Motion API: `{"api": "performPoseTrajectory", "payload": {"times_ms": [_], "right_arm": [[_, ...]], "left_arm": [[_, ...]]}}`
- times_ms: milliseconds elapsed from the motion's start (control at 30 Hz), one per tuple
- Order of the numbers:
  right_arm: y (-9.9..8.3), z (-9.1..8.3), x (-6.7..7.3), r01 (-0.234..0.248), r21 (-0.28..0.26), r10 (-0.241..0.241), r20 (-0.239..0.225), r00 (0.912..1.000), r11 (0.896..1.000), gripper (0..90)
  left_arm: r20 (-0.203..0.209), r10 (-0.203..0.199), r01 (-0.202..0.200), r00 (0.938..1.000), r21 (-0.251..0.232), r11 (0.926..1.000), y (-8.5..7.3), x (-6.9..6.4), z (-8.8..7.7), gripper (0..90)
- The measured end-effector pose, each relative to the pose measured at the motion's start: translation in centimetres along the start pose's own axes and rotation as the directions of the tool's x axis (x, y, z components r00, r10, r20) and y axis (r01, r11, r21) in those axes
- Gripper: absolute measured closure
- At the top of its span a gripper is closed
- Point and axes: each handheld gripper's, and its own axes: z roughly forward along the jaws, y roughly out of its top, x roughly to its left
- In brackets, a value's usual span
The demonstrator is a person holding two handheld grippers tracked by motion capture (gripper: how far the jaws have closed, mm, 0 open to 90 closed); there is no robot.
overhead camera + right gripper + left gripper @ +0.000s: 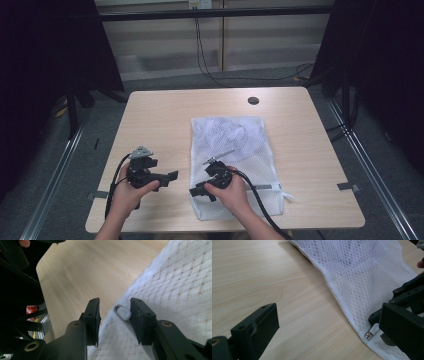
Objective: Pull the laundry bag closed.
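Two hand-held grippers at the near left edge of a white mesh laundry bag on a pale wooden table.

The white mesh laundry bag lies flat on the pale wooden table, right of the table's middle, its long side running away from the person. The right gripper sits over the bag's near left corner, its jaws parted and set to either side of the bag's hem, with the small white zipper pull between them; the pads do not press on it. The left gripper rests on the bare wood just left of the bag, jaws wide apart and holding nothing.
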Motion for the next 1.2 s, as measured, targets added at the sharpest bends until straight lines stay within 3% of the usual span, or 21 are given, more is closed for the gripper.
{"api": "performPoseTrajectory", "payload": {"times_ms": [300, 733, 967, 1200], "right_arm": [[0.0, 0.6, -0.1, -0.021, 0.001, 0.021, 0.008, 0.9997, 1.0, 66.8], [-0.2, 1.2, -0.2, -0.056, 0.006, 0.056, 0.018, 0.9983, 0.998, 82.9], [-0.2, 1.2, -0.2, -0.053, 0.007, 0.053, 0.028, 0.9982, 0.999, 84.7], [-0.1, 0.2, -0.1, -0.053, -0.019, 0.053, -0.001, 0.9986, 0.998, 85.4]], "left_arm": [[-0.017, -0.006, 0.006, 0.9998, 0.006, 1.0, 0.0, 0.2, 0.0, 2.9], [-0.013, -0.03, 0.03, 0.9995, -0.003, 0.9995, 0.0, 0.3, -0.2, 3.0], [-0.022, -0.03, 0.03, 0.9993, -0.002, 0.9995, 0.0, 0.4, -0.2, 3.1], [0.001, -0.033, 0.033, 0.9994, -0.006, 0.9994, 0.0, 0.1, -0.2, 3.2]]}}
